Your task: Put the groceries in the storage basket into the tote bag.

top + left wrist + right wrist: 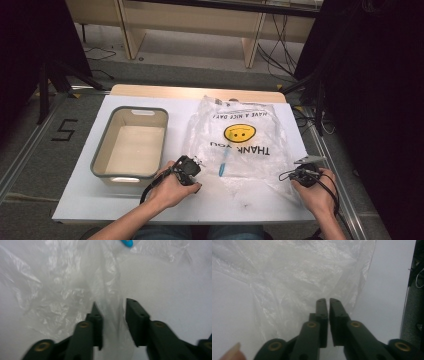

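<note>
Your left gripper [113, 315] is holding its jaws apart around a fold of the clear plastic bag [240, 142], pads not pressing. Your right gripper [328, 305] is pinching the bag's near right edge, jaws almost together. The bag (a blue pen [223, 163] inside) is lying flat beside the grey bin [102, 147].

grey bin [131, 145] sits on white table [85, 170]

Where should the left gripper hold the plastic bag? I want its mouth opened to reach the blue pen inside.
Grip the near hem of the plastic bag, coming low from the person's side. The film lies flat there, bunched into a fold between the left gripper jaws.
</note>
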Demonstrator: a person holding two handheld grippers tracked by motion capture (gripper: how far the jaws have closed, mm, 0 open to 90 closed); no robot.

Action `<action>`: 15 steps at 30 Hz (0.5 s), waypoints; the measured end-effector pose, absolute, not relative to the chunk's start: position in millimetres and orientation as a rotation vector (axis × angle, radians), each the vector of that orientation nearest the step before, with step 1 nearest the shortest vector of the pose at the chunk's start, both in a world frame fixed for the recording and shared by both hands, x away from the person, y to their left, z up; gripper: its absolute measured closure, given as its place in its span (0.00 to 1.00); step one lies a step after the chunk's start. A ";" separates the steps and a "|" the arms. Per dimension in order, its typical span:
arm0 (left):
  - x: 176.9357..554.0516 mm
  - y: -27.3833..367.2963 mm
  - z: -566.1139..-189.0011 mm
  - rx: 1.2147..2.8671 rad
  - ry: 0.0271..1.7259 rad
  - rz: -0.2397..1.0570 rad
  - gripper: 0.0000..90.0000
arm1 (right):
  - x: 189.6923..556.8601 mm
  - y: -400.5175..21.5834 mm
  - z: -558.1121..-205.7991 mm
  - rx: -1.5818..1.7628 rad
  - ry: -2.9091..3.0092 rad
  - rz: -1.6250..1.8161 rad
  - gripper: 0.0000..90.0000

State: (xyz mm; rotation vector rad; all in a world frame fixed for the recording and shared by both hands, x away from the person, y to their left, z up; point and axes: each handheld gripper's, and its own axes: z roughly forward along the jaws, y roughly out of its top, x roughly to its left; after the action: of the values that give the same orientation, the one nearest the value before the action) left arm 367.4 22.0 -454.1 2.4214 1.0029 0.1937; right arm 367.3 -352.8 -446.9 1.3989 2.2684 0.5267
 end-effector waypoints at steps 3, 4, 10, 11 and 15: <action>362.2 24.4 -445.2 2.388 0.983 0.233 0.54 | 364.3 -353.9 -445.2 1.389 2.247 0.562 0.79; 358.9 26.0 -438.0 2.366 0.962 0.255 0.49 | 362.0 -354.4 -442.5 1.392 2.225 0.592 0.74; 354.1 33.1 -406.4 2.238 0.945 0.360 0.37 | 351.1 -354.9 -423.4 1.413 2.090 0.789 0.58; 354.1 33.1 -406.4 2.238 0.945 0.360 0.37 | 350.1 -354.9 -422.2 1.423 2.079 0.801 0.57; 356.7 40.2 -402.4 2.205 1.000 0.384 0.39 | 349.6 -358.5 -427.1 1.483 2.080 0.799 0.53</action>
State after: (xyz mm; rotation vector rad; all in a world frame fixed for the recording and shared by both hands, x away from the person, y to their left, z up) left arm 356.7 40.2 -402.4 2.2048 1.0000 0.3836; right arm 349.6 -358.5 -427.1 1.4826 2.0803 0.7991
